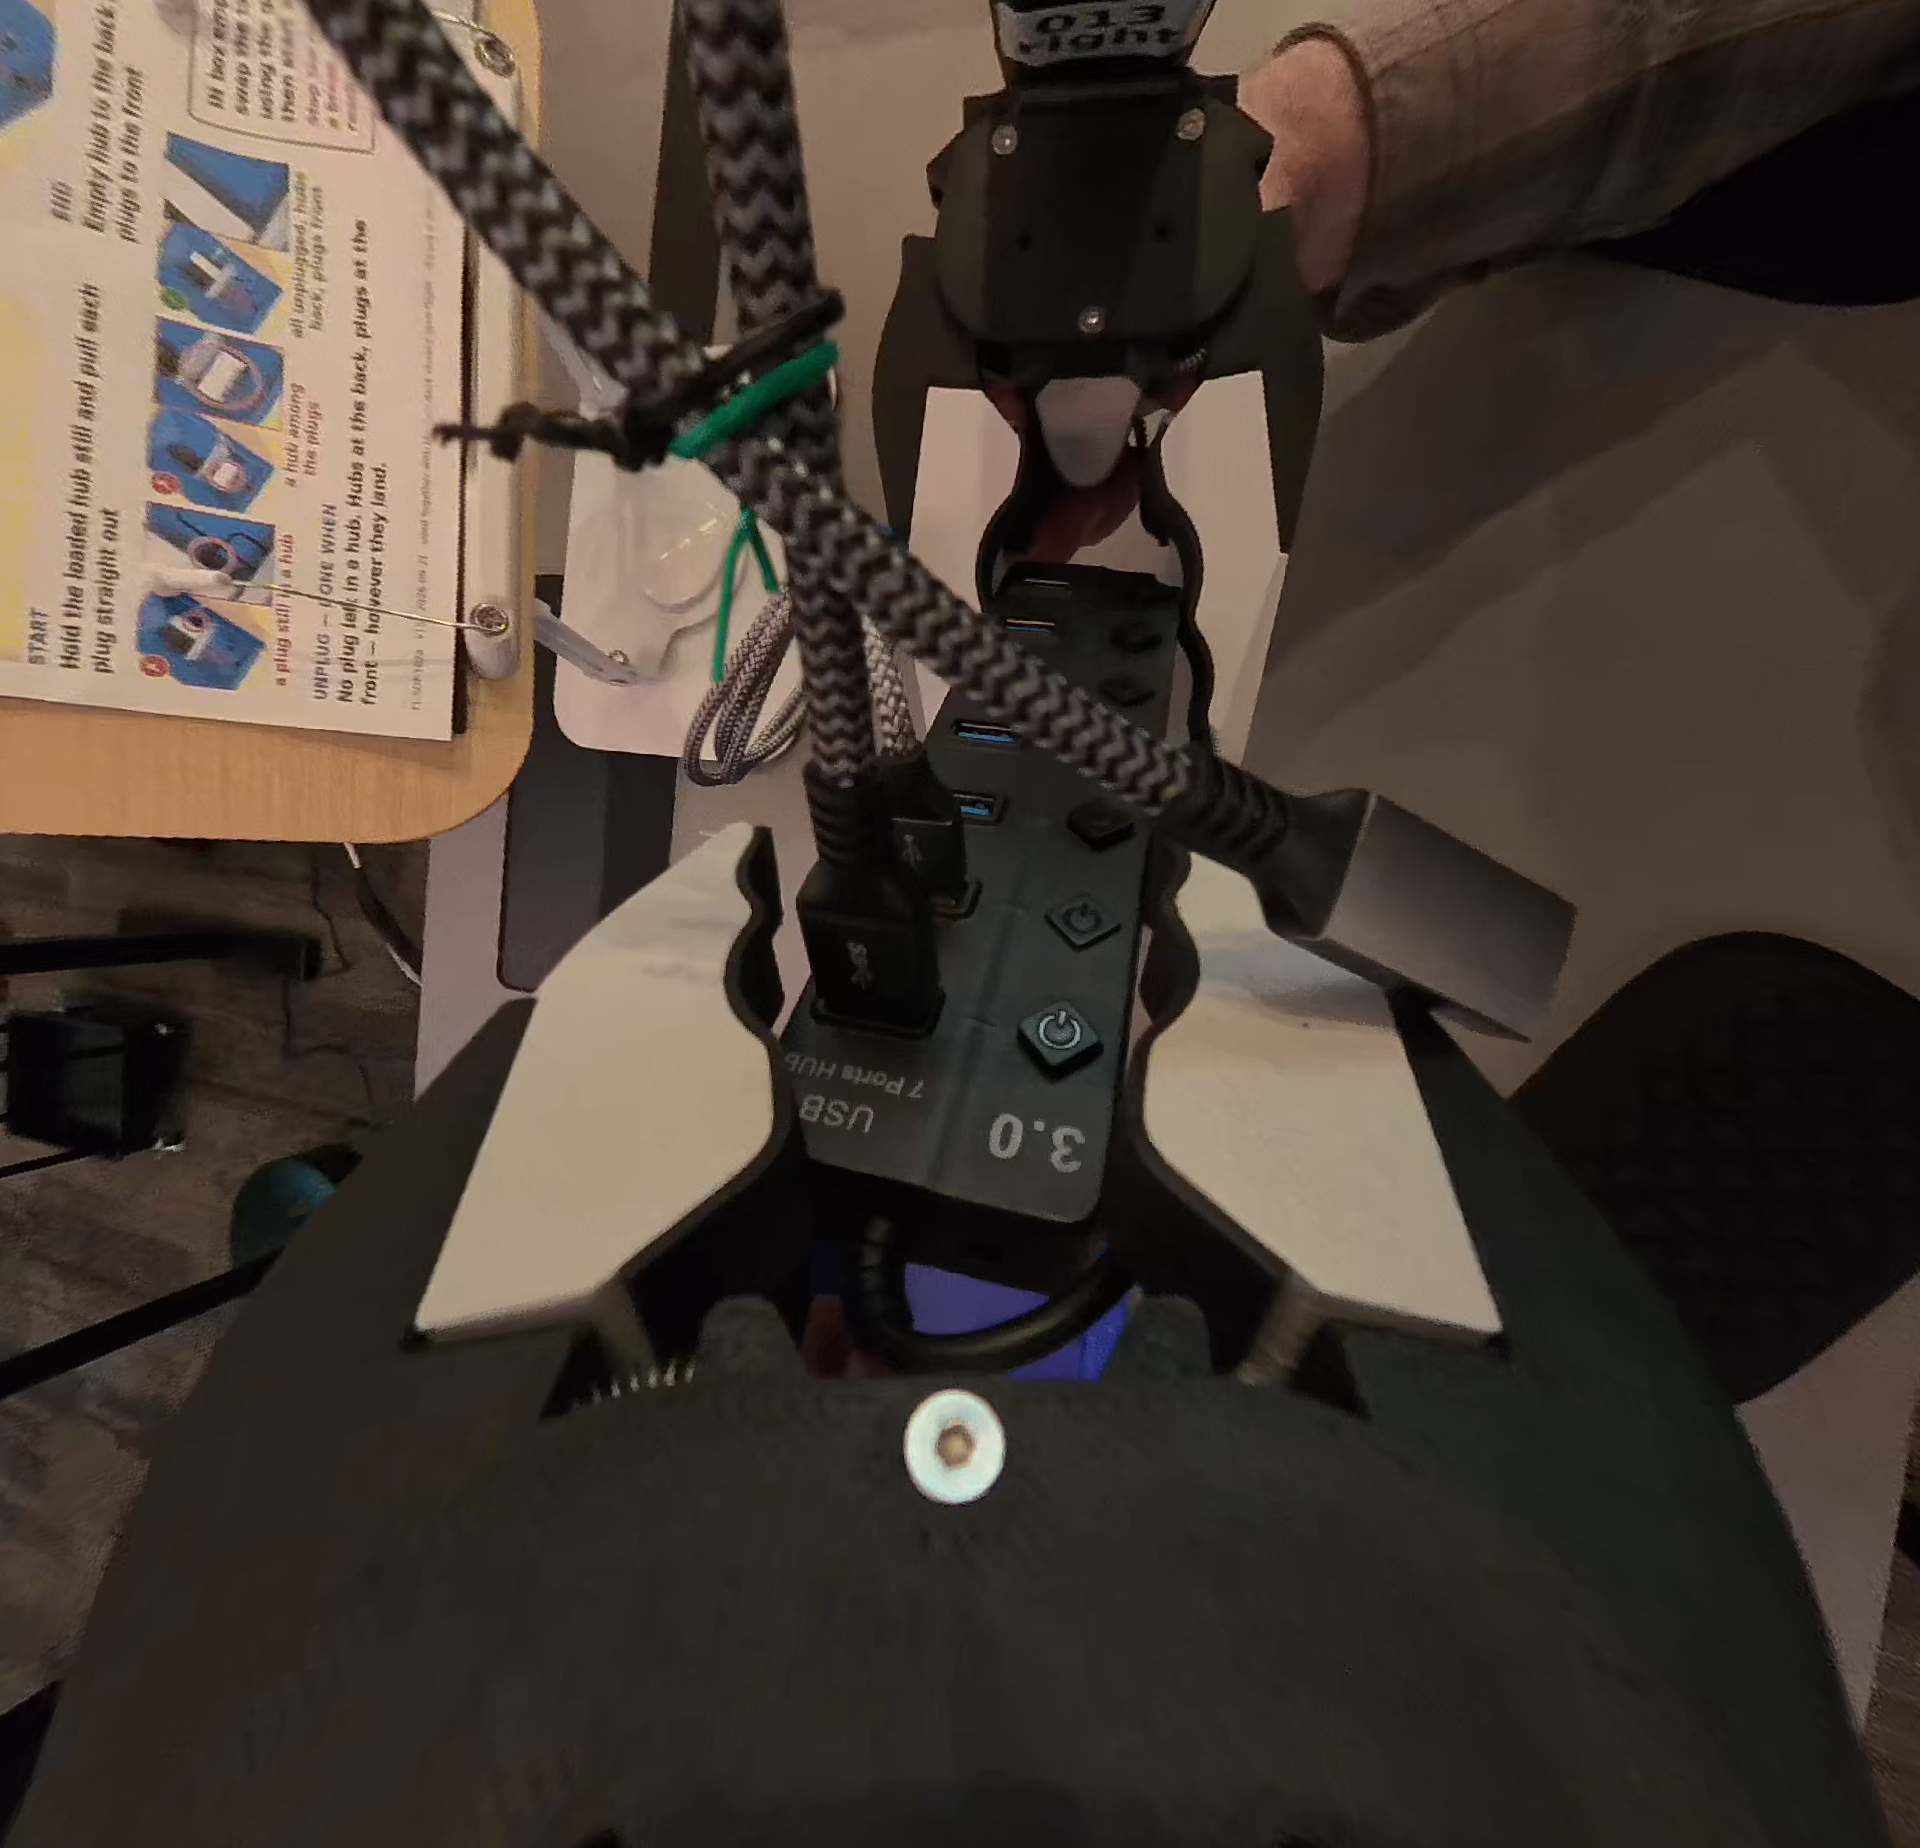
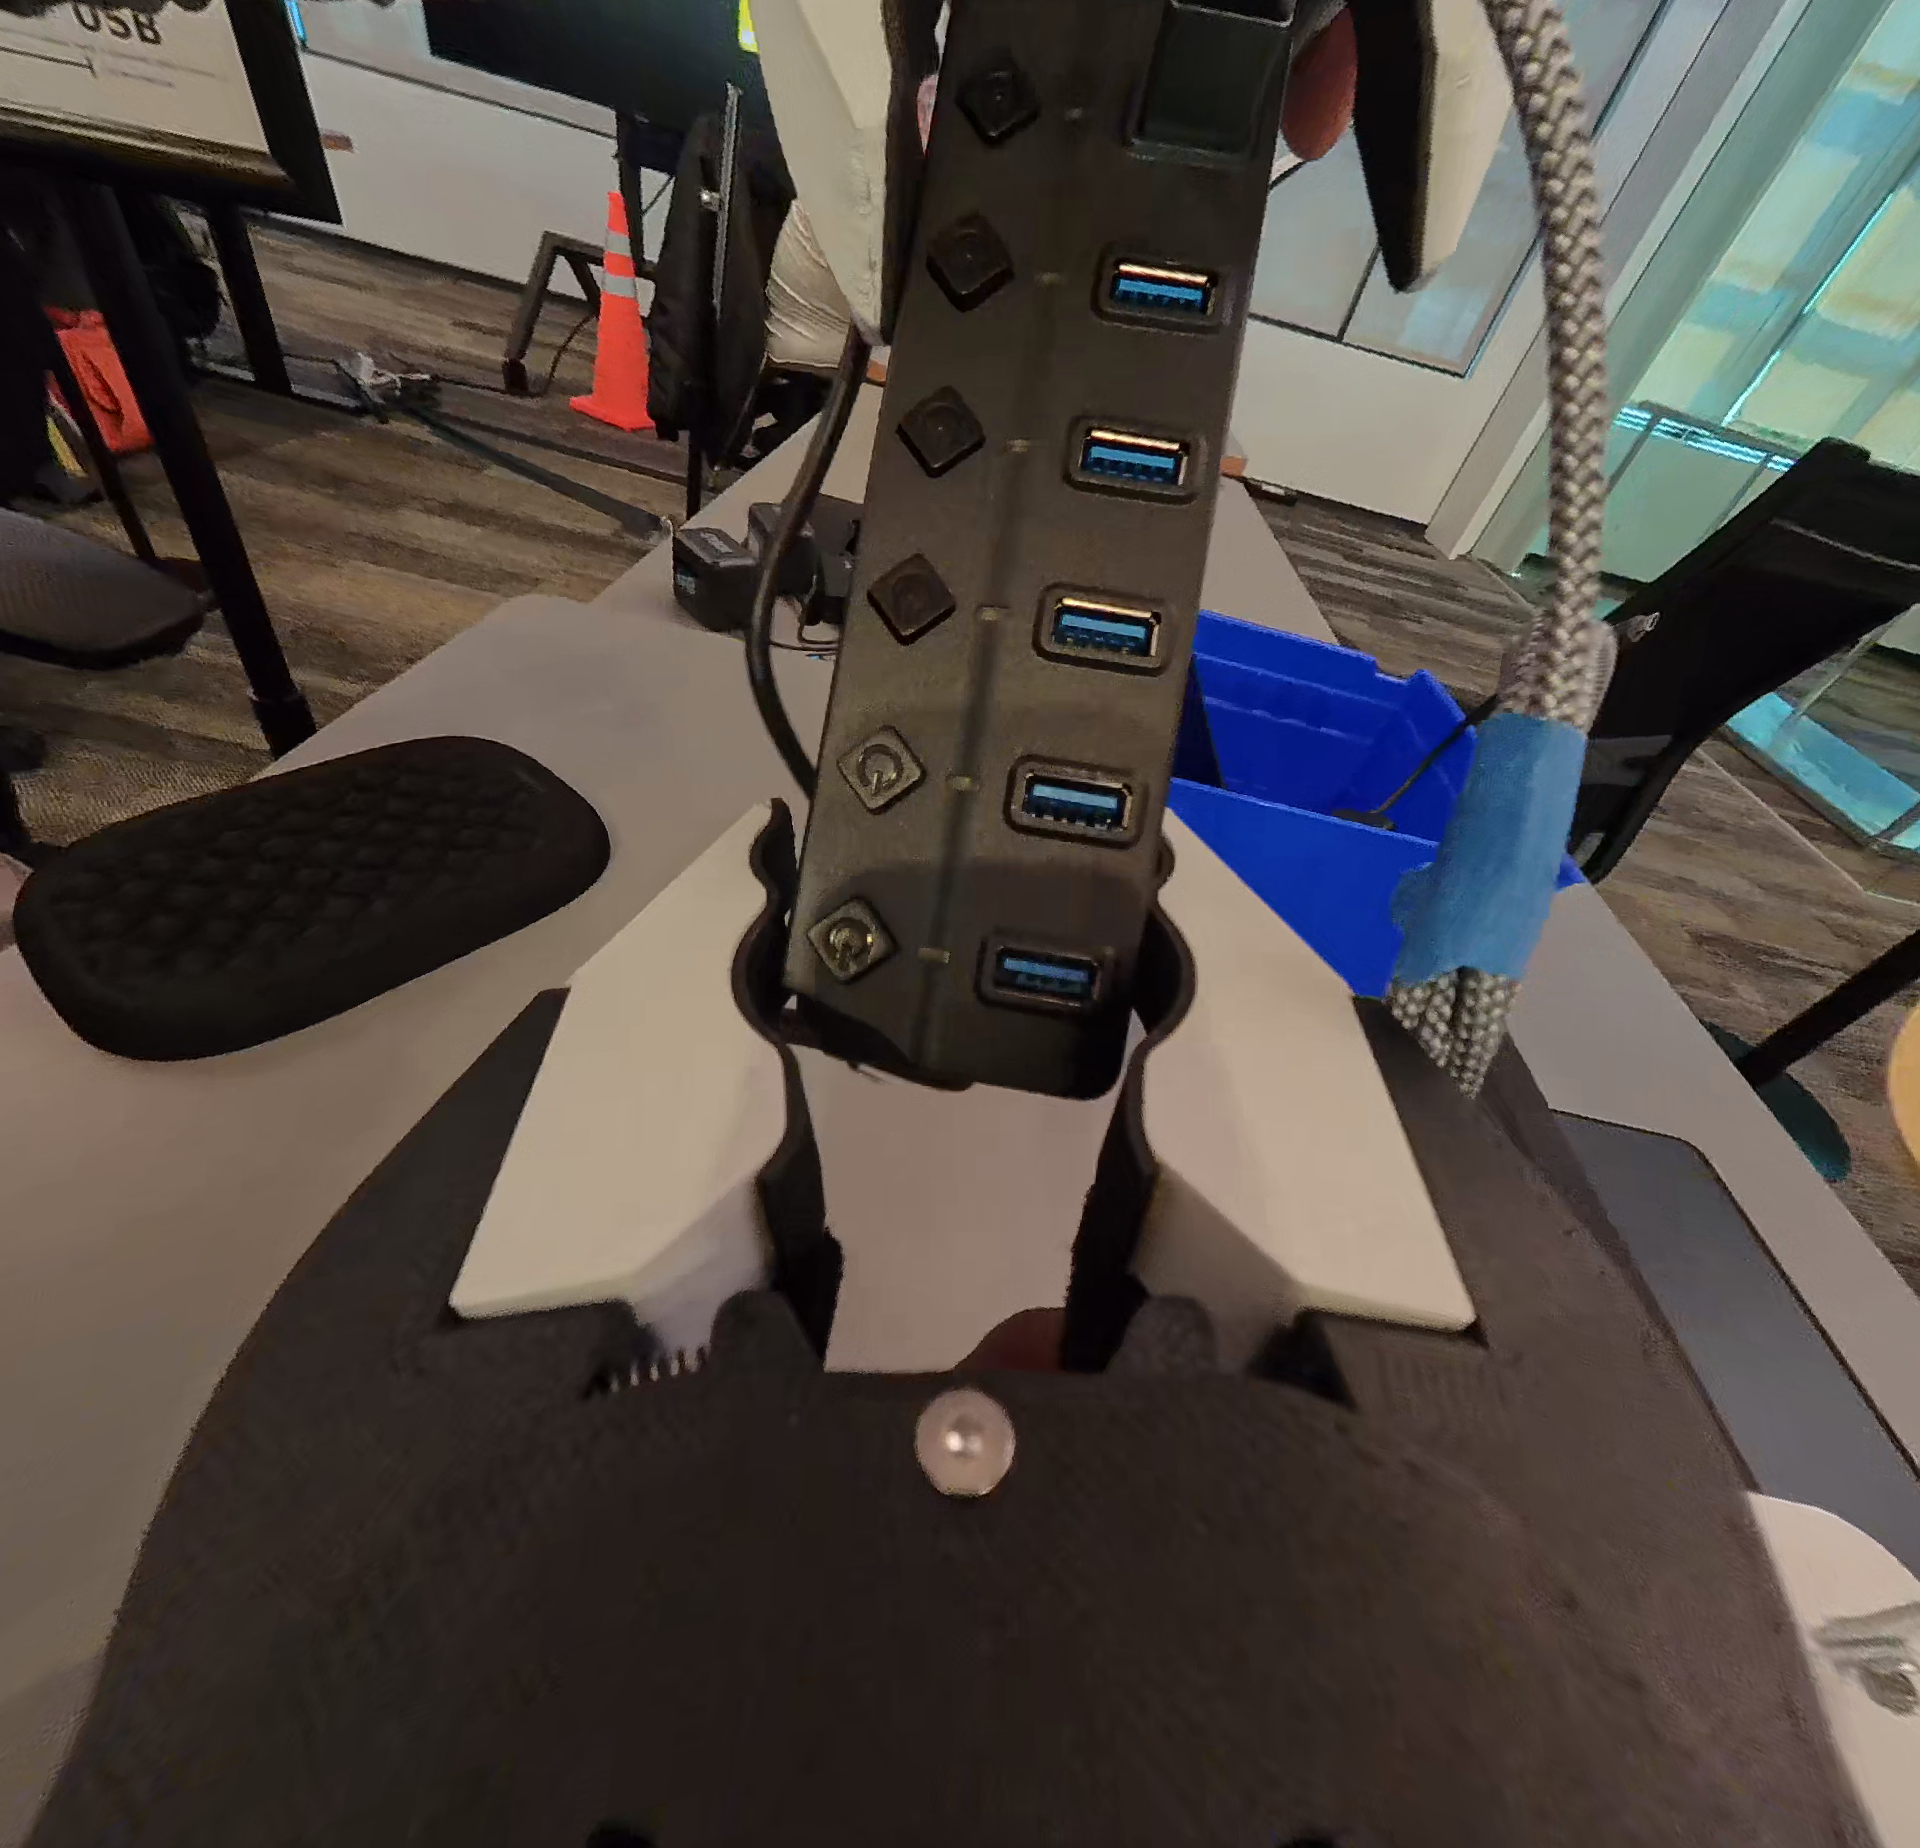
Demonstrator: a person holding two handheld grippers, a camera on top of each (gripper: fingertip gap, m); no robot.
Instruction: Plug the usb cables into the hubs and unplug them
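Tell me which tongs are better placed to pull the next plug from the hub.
Probably left: the two seated plugs sit at the left tongs, while the right tongs clamp the far, empty-port end of the USB hub.

Each camera sits behind its own gripper fingers and looks forward along them at close range. The left wrist view faces down onto the black USB hub (image 1: 997, 925) and the desk, toward the right gripper (image 1: 1091, 541). The right wrist view faces level, across the room. Both views share the hub (image 2: 1039, 551).
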